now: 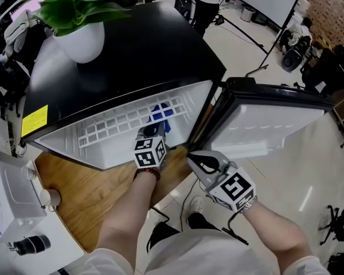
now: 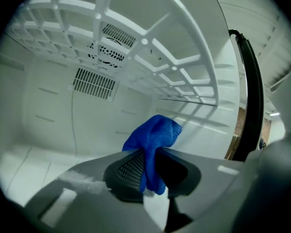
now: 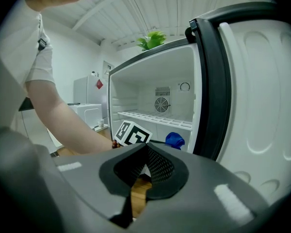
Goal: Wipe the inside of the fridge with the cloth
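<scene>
One black fridge (image 1: 132,50), smooth white inside, one white grid shelf (image 2: 136,42), one fuzzy blue cloth (image 2: 157,132) pinched by left gripper (image 2: 150,171) inside, right gripper (image 3: 143,166) closed, empty.

The blue fuzzy cloth (image 2: 155,132) has a soft, nappy pile. The left gripper (image 2: 153,154) holding it is matt grey plastic, its black pads (image 2: 130,168) finely dotted and rough. Inside the black fridge with white lining (image 2: 48,115), the walls are smooth moulded plastic with a dull sheen. The white lattice shelf (image 2: 150,57) in its upper part is plastic too. The fridge's top panel (image 1: 120,44) is glossy black, mirror-like. At the fridge's foot, the brown wooden surface (image 1: 86,191) looks satin-finished.
</scene>
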Available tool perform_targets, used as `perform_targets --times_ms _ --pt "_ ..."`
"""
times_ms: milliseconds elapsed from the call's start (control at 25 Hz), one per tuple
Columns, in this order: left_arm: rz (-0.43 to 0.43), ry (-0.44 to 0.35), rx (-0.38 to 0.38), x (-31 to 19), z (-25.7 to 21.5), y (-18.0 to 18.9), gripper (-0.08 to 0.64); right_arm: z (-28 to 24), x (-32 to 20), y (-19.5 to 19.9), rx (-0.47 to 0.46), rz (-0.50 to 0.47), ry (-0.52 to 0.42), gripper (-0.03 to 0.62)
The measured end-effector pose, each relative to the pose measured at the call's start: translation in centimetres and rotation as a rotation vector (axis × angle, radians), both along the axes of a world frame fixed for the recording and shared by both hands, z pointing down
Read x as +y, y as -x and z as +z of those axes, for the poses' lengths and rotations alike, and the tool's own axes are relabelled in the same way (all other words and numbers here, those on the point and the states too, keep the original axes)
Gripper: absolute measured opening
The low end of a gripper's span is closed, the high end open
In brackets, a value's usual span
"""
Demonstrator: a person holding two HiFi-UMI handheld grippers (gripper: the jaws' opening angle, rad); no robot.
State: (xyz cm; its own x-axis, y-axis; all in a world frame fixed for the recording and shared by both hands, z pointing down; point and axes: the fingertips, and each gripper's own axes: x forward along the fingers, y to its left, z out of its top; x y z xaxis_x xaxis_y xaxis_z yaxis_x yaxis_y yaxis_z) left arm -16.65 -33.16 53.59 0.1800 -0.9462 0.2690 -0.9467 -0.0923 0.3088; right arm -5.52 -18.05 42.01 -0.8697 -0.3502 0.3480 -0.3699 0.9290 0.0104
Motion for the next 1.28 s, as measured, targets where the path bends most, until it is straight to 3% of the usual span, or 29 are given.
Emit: perform_targets --times_ms 520,760,1280 --pt "-0.077 -0.02 0.058 -4.9 1.1 -0.2 0.072 0.9 -0.9 -1.5 0.026 -0.054 0.009 0.002" --pt "-0.022 -0.035 0.076 -5.4 1.1 -1.6 0.071 1.2 -1.5 -1.9 0.013 -0.057 0.022 0.002" --pt "0.103 -0.05 0.041 -3.3 0.3 -4.3 0.069 1.6 -0.7 -1.6 -0.002 -0.069 0.04 0.002"
